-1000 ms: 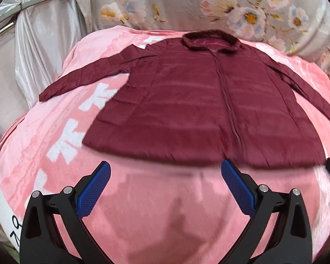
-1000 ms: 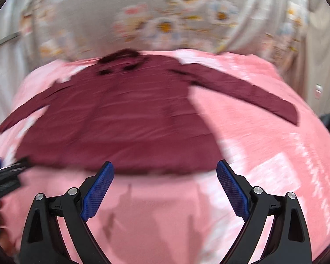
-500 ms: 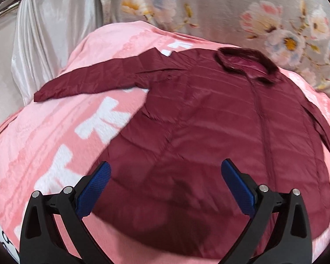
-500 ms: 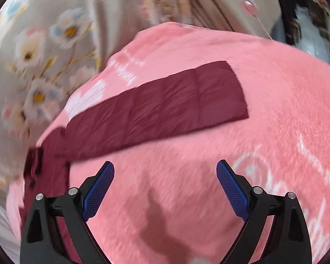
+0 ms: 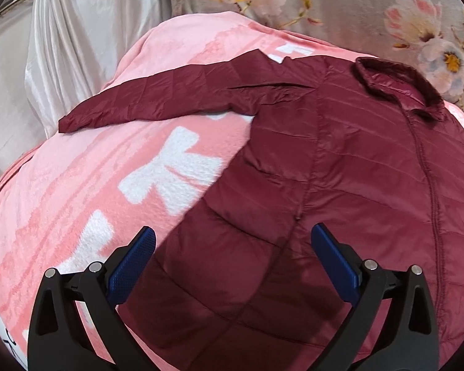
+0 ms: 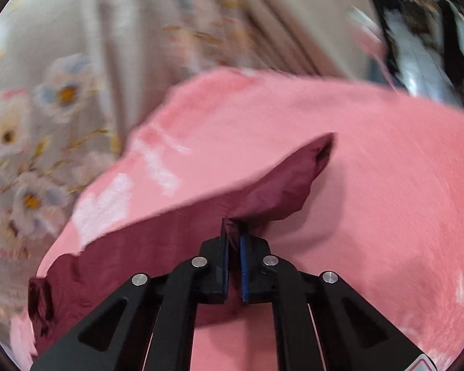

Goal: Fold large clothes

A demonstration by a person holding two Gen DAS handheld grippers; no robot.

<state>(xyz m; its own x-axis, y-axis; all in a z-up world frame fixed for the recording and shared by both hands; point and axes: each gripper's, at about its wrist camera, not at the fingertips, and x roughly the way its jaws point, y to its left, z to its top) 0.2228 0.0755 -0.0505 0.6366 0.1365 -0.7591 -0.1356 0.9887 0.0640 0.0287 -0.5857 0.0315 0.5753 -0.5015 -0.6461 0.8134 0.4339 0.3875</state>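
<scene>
**Right tongs pinch a sleeve; left tongs hang wide over the jacket**

A dark red quilted jacket (image 5: 340, 167) lies spread front-up on a pink blanket (image 5: 77, 191) with white shapes woven into it. The collar (image 5: 396, 83) sits at the far end, near a grey curtain printed with flowers (image 5: 355, 9), and the front seam runs down the body toward the viewer. One sleeve (image 5: 157, 102) stretches out flat to the left, its cuff resting on the blanket close to a pale satin drape (image 5: 62, 46).

The left tongs (image 5: 232, 258) hang above the lower part of the jacket with their jaws spread wide. Nothing is between the blue pads (image 5: 133, 266); the left pad sits over the jacket's side edge where it meets the blanket, the right pad over the body of the garment. Whether either pad touches the fabric cannot be told from here.

The right tongs (image 6: 234, 235) are drawn together, the jaws nearly meeting, with a fold of the other sleeve (image 6: 263, 191) clamped between them. That sleeve is bunched and lifted off the blanket at the pinch, its open cuff (image 6: 321, 151) pointing away to the upper right. This view is blurred, so finer detail is lost.
</scene>
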